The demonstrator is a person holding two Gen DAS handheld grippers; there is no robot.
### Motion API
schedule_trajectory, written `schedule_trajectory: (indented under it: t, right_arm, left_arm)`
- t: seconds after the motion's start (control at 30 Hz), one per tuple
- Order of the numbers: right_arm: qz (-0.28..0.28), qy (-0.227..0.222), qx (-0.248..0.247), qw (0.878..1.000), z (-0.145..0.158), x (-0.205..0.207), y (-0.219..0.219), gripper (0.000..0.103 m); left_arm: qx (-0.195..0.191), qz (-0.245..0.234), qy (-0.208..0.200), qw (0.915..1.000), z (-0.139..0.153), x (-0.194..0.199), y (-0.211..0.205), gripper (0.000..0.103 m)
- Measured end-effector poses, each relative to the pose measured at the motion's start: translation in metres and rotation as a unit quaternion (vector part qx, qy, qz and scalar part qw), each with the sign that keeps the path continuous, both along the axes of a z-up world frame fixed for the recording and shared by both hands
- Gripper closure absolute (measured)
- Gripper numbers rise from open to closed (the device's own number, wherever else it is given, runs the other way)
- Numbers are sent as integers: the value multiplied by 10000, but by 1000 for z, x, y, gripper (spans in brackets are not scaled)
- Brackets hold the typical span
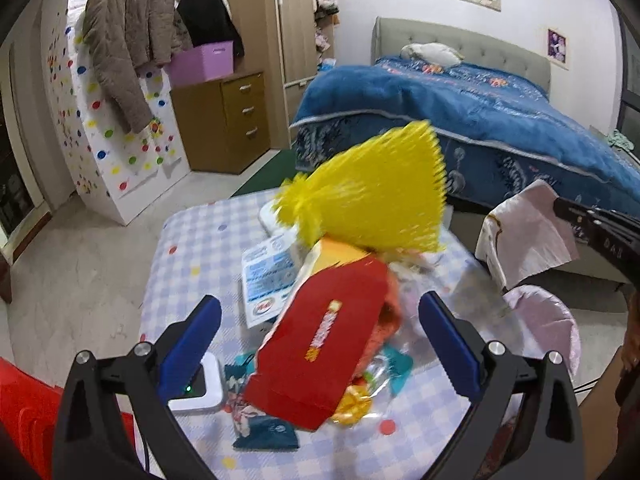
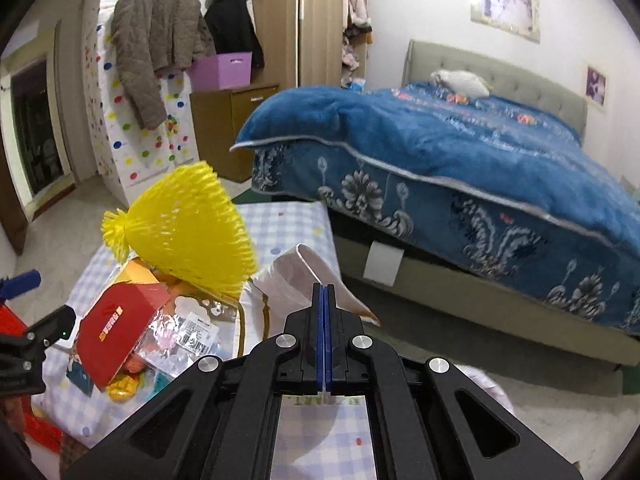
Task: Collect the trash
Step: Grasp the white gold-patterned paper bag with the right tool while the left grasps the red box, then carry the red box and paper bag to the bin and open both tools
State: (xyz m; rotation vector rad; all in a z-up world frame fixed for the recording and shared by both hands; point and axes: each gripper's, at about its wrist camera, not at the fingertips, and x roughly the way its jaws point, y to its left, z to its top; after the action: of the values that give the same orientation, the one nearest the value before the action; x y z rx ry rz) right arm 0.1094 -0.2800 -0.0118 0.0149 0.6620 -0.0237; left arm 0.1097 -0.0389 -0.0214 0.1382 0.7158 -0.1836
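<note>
Left wrist view shows the left gripper [image 1: 320,344] with its blue fingers [image 1: 192,344] spread wide, poised on either side of a red carton [image 1: 324,344] that leans on a heap of wrappers on the checked tablecloth [image 1: 192,248]. Above the carton sits a yellow foam net [image 1: 372,192] (the fruit-sleeve kind), blurred here, so whether it rests on the heap or is in mid-air is hard to say. The right gripper [image 2: 324,300] has its fingers pressed together on the edge of a white paper bag [image 2: 280,280], holding it beside the table over a pink bin [image 1: 548,320]. By my judgement the carton is light and stiff, best pinched across its flat faces; the net is featherweight and springy, and the clear crinkly wrapper [image 2: 188,332] likely slippery.
</note>
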Motion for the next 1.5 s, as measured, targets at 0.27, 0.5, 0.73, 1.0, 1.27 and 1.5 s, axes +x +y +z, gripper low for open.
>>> schedule_trajectory:
  t: [0.27,0.5,0.73,1.0,1.27,1.5]
  right_arm:
    - [21,215,252,9994,-18,-14,-1,103]
    - [56,264,256,9993,-16,-17,3,103]
    - [61,266,238,9993,-15,-19,5,103]
    - [85,268,231,9993,-13,-23,7,103]
    - [208,207,179,9994,-4,-39,18,103]
    - [249,118,211,9994,5,-55,23,103]
  left_arm:
    - [-6,24,525,9986,-38,9,16,7]
    - [456,-110,554,9974,-65,11,6,7]
    - [672,-239,502,9962,-77,25,-8,7]
    - [636,-281,527,9962,-77,25,-6,17]
    - [358,-199,323,9986,-51,-16,21,18]
    - [-86,-123,218,9997,-22,-49,42,18]
